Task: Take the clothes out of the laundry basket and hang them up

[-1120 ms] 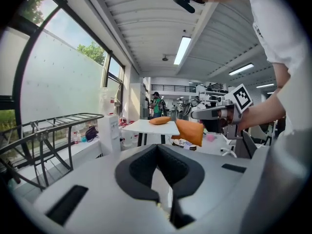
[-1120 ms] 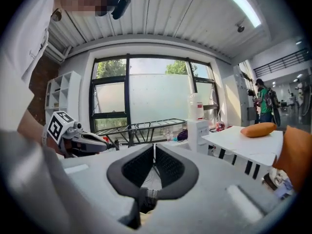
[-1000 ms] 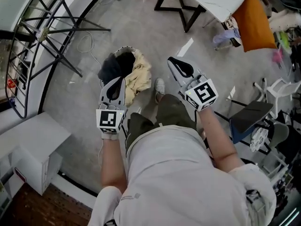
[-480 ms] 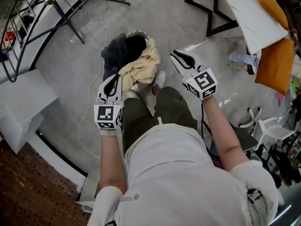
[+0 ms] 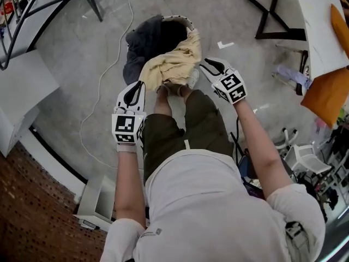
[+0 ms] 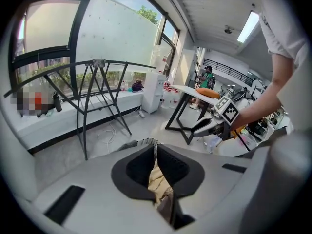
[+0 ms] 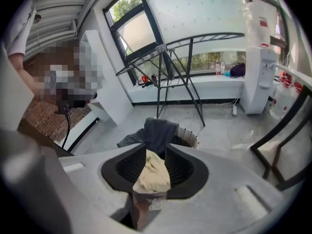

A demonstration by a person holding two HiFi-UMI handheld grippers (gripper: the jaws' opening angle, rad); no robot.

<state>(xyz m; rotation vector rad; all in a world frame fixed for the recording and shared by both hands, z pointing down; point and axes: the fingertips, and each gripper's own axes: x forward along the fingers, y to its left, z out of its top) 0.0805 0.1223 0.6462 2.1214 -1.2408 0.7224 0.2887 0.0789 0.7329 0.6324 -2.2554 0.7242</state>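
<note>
- Grey floor [image 5: 65, 53] holds the laundry basket [image 5: 185, 21] at 12 o'clock.
- Yellow cloth [image 5: 174, 64] and dark cloth [image 5: 143, 42] spill over its rim, easy to grab.
- Left gripper [image 5: 134, 89], at 7 o'clock of the basket, is closed and empty.
- Right gripper [image 5: 209, 64], at 4 o'clock, has just been opening with nothing in it, likely to pinch the yellow cloth.
</note>
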